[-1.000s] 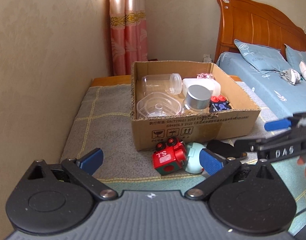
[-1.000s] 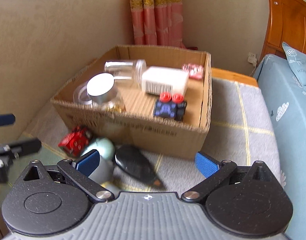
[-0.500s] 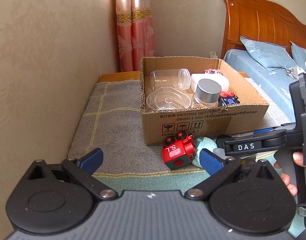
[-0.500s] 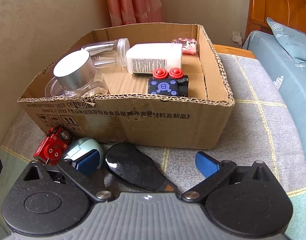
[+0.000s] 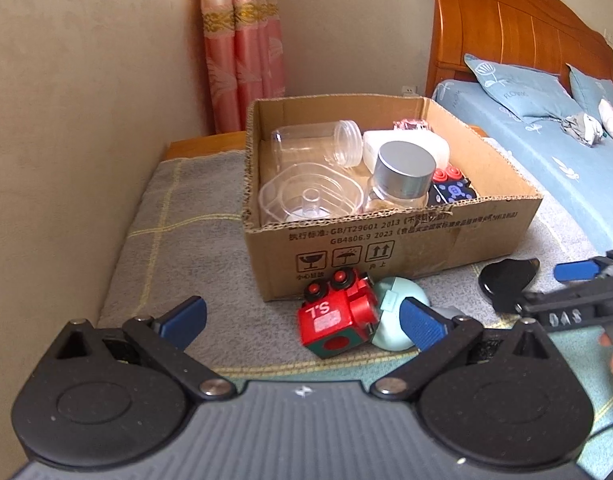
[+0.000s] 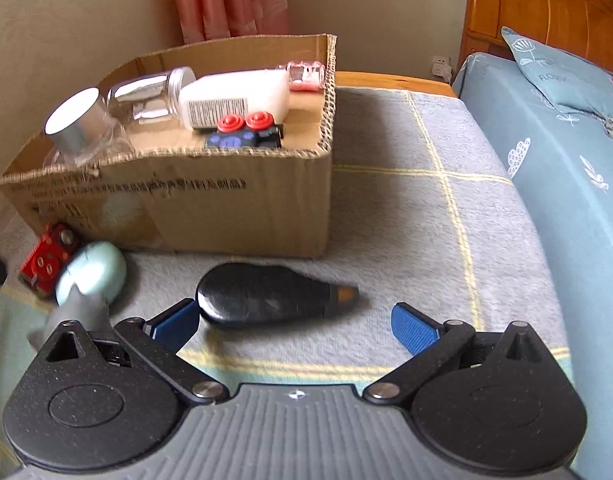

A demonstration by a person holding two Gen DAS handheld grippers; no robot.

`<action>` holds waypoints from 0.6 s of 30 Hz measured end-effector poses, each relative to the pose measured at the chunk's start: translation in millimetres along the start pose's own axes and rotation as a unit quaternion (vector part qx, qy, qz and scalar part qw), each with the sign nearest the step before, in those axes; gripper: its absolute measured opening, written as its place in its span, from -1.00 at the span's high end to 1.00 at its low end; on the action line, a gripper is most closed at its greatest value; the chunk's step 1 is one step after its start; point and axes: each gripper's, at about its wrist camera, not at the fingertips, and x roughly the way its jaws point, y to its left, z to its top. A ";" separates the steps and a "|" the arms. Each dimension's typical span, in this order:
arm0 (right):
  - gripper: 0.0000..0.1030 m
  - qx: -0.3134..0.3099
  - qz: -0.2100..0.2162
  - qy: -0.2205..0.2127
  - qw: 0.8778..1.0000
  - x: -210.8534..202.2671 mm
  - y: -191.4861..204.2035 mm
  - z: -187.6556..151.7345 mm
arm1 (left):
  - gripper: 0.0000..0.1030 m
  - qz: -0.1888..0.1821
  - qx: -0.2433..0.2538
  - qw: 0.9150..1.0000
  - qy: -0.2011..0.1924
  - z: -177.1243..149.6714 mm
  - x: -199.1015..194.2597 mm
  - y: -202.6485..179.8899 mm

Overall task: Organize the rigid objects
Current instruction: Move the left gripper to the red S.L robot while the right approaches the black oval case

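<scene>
The left gripper hangs spread and empty over a red toy train block and pale green round case. The right gripper, likewise wide apart, frames a black teardrop-shaped object on the grey blanket. Beyond, the open cardboard box holds a silver-lidded jar, clear plastic jar, clear dish, white bottle and dark toy block.

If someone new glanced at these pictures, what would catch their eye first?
Probably the cardboard box on the grey blanket, packed with clear jars and a white bottle. Next, the red toy, mint ball and black object lying loose before it, beyond two open tongs.
</scene>
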 end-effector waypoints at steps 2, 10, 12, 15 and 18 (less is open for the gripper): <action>-1.00 -0.033 -0.013 0.003 0.999 -0.6 2.8 -6.5 | -0.98 -0.006 0.001 1.000 0.006 2.5 12.5 -1.7; -1.00 -0.050 0.002 -0.015 0.999 -6.8 -1.4 -18.1 | -0.98 -0.007 -0.031 0.999 0.034 -1.0 42.4 5.7; -1.00 -0.050 0.001 -0.015 0.999 -5.8 -0.6 -17.7 | -0.98 -0.005 -0.038 0.999 0.033 -5.1 42.9 10.4; -1.00 -0.051 0.002 -0.018 0.999 -6.0 -0.9 -18.8 | -0.98 0.012 -0.050 0.998 0.039 -10.4 42.2 20.4; -1.00 -0.052 0.002 -0.022 0.998 -6.3 -0.9 -19.8 | -0.98 0.028 -0.057 0.996 0.055 -15.3 45.7 27.9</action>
